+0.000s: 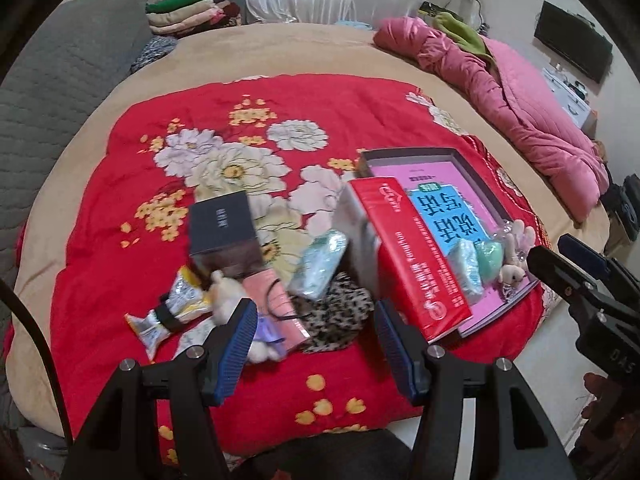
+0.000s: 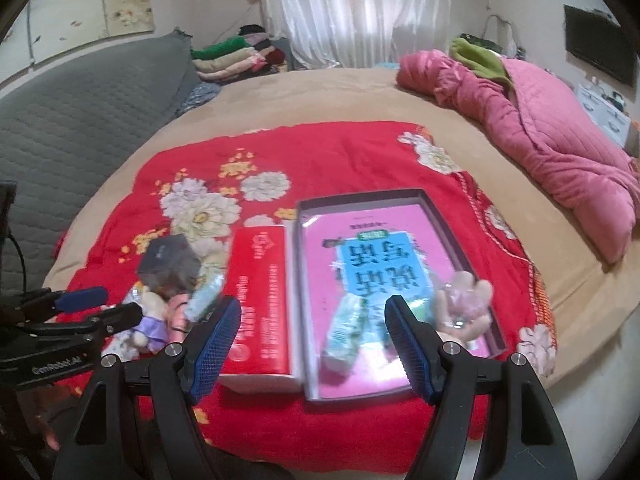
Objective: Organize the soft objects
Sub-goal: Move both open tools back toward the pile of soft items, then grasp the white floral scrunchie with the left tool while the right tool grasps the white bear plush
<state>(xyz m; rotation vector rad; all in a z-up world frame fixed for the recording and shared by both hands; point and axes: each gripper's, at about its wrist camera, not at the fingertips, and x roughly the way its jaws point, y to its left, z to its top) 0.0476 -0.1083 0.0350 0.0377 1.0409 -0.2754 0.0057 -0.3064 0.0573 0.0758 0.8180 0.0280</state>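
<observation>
Soft objects: small squashy things in two lots on the red flowered blanket [image 1: 248, 96] on the bed [image 1: 280, 48]. Some already lie in the shallow tray [image 2: 452, 220]; the rest sit in a loose heap to its left.
Tray contents: a pale blue tissue pack [image 2: 344, 328], a mint-green soft piece [image 1: 491, 258] and a small pink plush toy [image 2: 468, 300] lie on the pink printed sheet lining the tray. I judge them gathered there on purpose, as the collecting spot.
Heap: another tissue pack [image 1: 320, 264], a plush doll in a purple dress [image 2: 150, 318], a leopard-print pouch [image 1: 336, 320], a yellow snack packet [image 1: 176, 304], a pink box [image 1: 276, 304] and a dark box [image 1: 224, 222], overlapping one another.
Red box: the red box [image 2: 260, 300] lies just beside the tray's left wall, between heap and tray; it looks rigid, so probably not for sorting.
Left gripper: the left gripper [image 1: 316, 344] hovers over the heap's near edge, fingers apart, nothing between them. It seems poised to pick from the heap.
Right gripper: the right gripper [image 2: 316, 344] hovers over the tray's near end, fingers apart and holding nothing.
Look of the soft things: wrapped tissue packs are crinkly and glossy; the plush is fuzzy and pale. Motion blur hides finer detail.
Judgement: sorting looks partway done, several soft pieces still outside the tray.
</observation>
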